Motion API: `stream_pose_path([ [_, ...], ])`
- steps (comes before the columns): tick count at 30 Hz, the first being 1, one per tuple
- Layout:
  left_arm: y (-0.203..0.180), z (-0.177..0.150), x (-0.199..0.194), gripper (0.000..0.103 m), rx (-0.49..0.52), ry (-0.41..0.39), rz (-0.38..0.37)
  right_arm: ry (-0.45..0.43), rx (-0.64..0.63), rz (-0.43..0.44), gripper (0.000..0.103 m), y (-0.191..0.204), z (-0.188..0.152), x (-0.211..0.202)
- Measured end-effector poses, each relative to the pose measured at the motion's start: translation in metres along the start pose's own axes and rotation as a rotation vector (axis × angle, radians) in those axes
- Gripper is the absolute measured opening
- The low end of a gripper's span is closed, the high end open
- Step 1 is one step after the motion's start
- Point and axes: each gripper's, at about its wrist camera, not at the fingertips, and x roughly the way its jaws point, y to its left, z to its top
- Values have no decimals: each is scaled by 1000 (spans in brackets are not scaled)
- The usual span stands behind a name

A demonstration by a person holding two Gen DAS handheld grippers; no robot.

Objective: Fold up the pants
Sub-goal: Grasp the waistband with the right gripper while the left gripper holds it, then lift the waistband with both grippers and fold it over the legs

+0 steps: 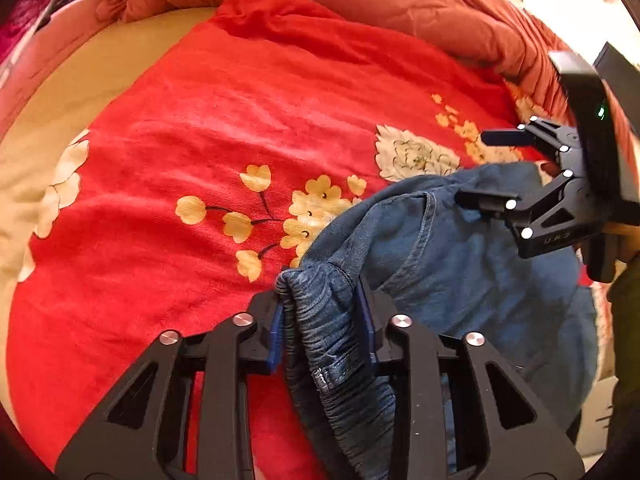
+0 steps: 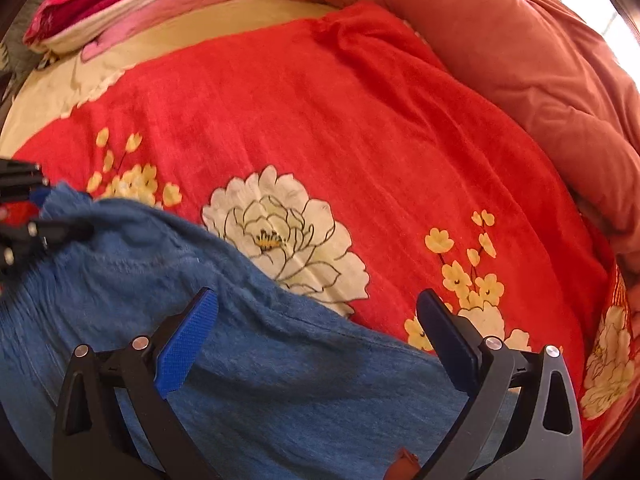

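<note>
- the left tool (image 1: 326,312) is pinching the bunched elastic waistband of the blue denim pants (image 1: 460,264), blue pads pressed into the gathered cloth on both sides
- the right tool (image 2: 316,336) is spread wide with nothing between its fingers; it hovers over the denim, and whether it touches the cloth is hard to tell from this angle
- the pants lie crumpled on the red flowered blanket (image 1: 224,128) on the bed, near its front edge, with a rust-orange quilt (image 2: 520,60) heaped behind
- risk: the thick wad of waistband could slip from the left pinch if pulled hard, since the grip sits on gathers rather than flat cloth
- risk: the right tool closing here may catch one layer only, or snag the blanket too, leaving a skewed fold
- no containers are in view, so nothing to report inside any
</note>
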Motion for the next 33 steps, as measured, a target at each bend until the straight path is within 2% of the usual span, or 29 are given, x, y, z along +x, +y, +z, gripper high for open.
stream_pose_path([
  [3,-3,1,-9,18,2,-20,-31,3,-85,4,98,6,-1,-7],
  [7,-14,1,-41,18,38,-136,-82,17,-201,-14,98,23,-3,-9],
  [11,-20,-3,-53,18,80,-177,-97,8,-226,-17,95,34,-4,1],
  [12,-22,-4,-53,18,91,-176,-87,7,-225,-6,77,36,-3,3],
  [13,-22,-4,-51,18,92,-170,-83,9,-217,47,65,38,-5,4],
  [15,-20,-4,-47,18,88,-156,-68,-1,-203,82,39,43,-9,4],
  [17,-20,-2,-47,18,89,-160,-60,-40,-192,98,21,49,-17,-5],
  [19,-20,-3,-50,18,95,-169,-49,-70,-136,89,13,49,-26,-15],
  [21,-19,-4,-49,18,100,-163,-29,-110,-67,79,10,46,-37,-31],
  [25,-23,-7,-55,18,126,-187,-32,-191,37,67,9,49,-62,-68],
  [29,-34,-16,-67,20,176,-230,-29,-299,159,103,9,47,-86,-108],
  [33,-41,-26,-84,25,165,-264,-63,-345,263,167,9,44,-108,-129],
])
